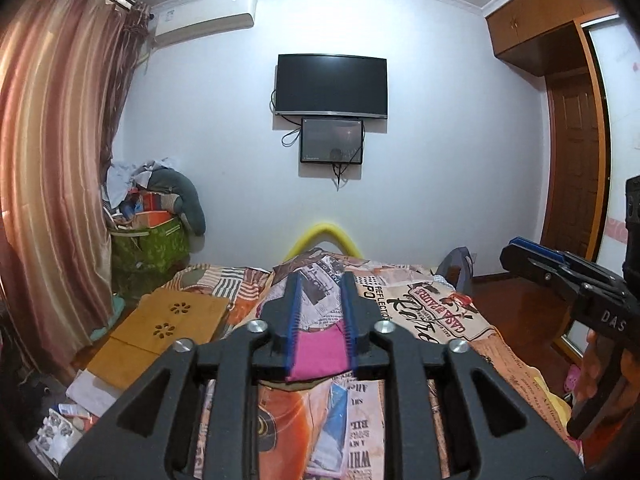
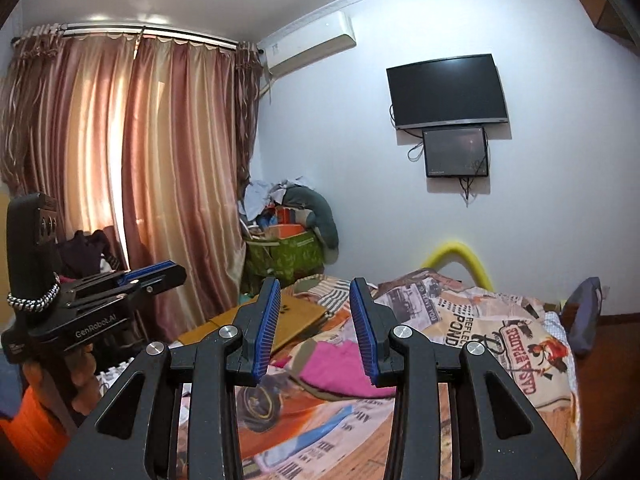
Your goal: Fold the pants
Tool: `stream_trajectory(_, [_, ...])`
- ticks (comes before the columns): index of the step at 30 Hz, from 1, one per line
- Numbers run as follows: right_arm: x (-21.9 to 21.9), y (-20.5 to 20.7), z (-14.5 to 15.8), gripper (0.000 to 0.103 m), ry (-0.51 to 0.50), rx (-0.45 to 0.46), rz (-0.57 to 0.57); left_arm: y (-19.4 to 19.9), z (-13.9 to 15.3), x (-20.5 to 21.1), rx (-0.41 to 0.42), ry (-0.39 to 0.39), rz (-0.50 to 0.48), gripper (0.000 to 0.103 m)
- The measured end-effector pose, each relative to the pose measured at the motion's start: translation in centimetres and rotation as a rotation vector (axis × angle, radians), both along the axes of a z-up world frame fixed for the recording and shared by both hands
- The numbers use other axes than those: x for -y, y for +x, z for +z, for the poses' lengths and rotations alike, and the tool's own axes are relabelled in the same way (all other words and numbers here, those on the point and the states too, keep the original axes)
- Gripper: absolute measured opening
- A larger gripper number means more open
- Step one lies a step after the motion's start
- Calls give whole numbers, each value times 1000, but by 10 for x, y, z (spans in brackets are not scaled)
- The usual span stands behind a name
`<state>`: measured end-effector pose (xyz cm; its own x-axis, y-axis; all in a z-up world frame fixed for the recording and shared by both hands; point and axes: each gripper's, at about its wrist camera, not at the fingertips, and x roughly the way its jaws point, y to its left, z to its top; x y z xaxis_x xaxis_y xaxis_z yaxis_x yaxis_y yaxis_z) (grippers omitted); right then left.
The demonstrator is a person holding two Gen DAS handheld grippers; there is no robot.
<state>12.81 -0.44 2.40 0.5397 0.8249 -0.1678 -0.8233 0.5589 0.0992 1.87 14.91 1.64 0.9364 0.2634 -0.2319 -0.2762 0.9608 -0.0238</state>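
Pink pants (image 1: 318,354) lie in a bunched heap on the bed, on a printed bedspread (image 1: 432,308). They also show in the right wrist view (image 2: 332,368) with an olive garment edge beside them. My left gripper (image 1: 322,280) is open and empty, held above the bed and short of the pants. My right gripper (image 2: 316,286) is open and empty, also above the bed. Each gripper shows in the other's view, the right (image 1: 520,246) and the left (image 2: 160,270), and both look raised off the bed.
A wooden lap table (image 1: 168,328) lies on the bed's left side. A green basket piled with clothes (image 1: 152,240) stands by the curtain (image 1: 52,184). A TV (image 1: 332,84) hangs on the far wall. A wardrobe (image 1: 580,120) stands right. A yellow foam tube (image 1: 320,236) arches at the bed's foot.
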Motion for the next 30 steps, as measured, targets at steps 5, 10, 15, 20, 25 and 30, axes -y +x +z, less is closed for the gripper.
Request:
stream_trajectory(5, [5, -9, -3, 51, 5, 4, -19, -17, -2, 9, 35, 11, 12, 53])
stream_trajectory(10, [10, -18, -2, 69, 17, 5, -38, -32, -3, 16, 67, 33, 26, 82])
stream_trajectory(15, [11, -25, -2, 83, 17, 35, -82, -36, -7, 17, 62, 24, 16, 97])
stream_trajectory(20, [14, -28, -8, 92, 16, 32, -107, -39, -10, 20, 67, 21, 11, 102])
stream_trajectory(25, [15, -31, -11, 100, 10, 33, -117, -37, -12, 24, 57, 28, 16, 103])
stream_trajectory(30, [17, -34, -11, 101, 11, 35, -122, -36, -16, 24, 49, 31, 20, 103])
